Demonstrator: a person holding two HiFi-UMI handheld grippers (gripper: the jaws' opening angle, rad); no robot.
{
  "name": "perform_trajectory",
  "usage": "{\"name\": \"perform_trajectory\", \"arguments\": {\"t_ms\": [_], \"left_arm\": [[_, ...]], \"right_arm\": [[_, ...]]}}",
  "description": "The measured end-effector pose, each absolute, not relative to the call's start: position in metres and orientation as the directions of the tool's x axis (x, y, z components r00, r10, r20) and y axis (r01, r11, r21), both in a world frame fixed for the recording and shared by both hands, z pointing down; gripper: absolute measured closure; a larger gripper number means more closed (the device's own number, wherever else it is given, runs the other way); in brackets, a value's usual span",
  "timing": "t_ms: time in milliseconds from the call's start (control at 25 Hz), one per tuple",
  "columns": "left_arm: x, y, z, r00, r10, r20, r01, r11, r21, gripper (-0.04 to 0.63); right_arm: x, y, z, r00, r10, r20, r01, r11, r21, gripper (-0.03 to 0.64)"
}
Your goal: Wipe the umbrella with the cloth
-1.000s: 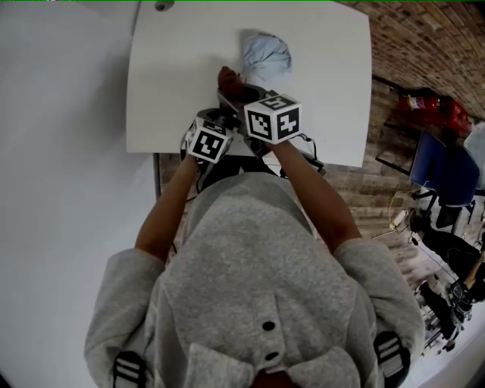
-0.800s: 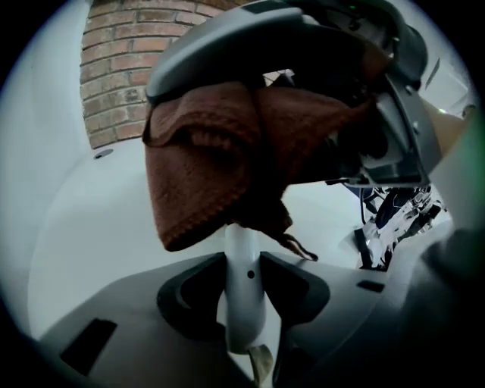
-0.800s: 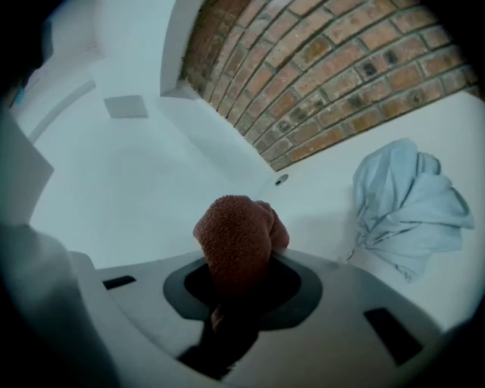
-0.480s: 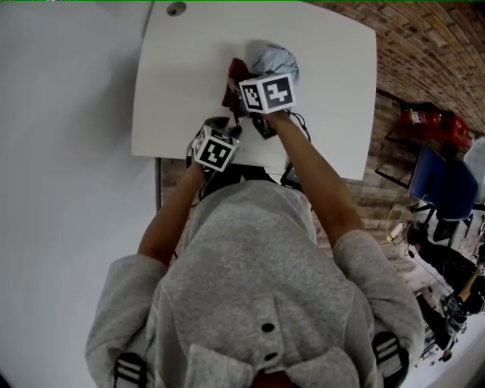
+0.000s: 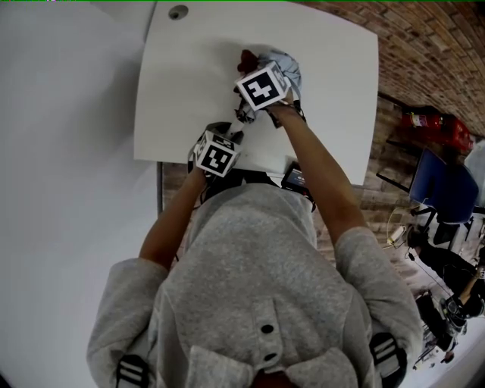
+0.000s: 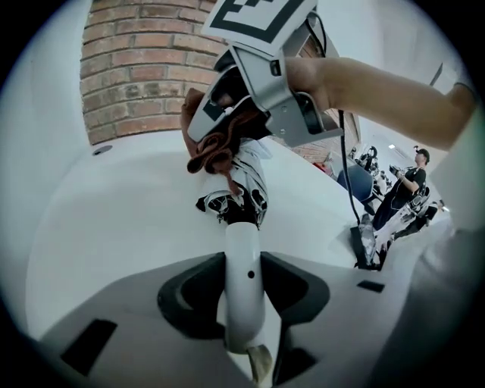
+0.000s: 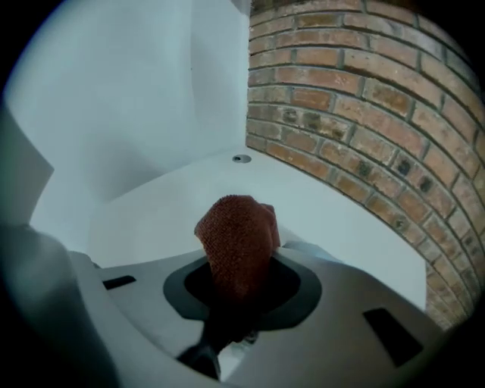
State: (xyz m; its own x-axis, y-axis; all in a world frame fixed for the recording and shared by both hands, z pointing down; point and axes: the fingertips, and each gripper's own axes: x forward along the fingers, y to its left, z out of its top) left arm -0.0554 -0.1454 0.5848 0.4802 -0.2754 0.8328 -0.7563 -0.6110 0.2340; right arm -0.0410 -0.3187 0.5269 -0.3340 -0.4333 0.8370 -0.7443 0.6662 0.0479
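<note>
sliding up from the near edge, the right gripper (image 7: 239, 292) now sits over the far end of the folded umbrella (image 5: 286, 67), which lies on the table (image 5: 189, 91). its jaws pinch the red cloth (image 7: 236, 231) (so a wipe stroke looks under way). the left gripper (image 6: 243, 292) hasn't budged and clamps the white handle (image 6: 242, 250). the grommet hole (image 5: 178, 11) is well apart, brick wall (image 7: 364, 114) beyond. the 2 grippers crowding each other is my only worry.
</note>
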Motion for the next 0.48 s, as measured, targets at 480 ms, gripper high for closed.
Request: {"name": "perform_trajectory", "arguments": {"t_ms": [480], "left_arm": [[-0.060,-0.149,0.589,0.476,-0.270,0.837,-0.748,-0.624,0.225,0.439]], "right_arm": [[0.052,-0.384,0.502,-0.196,-0.597,0.778,-0.861,0.485,0.155,0.517]]}}
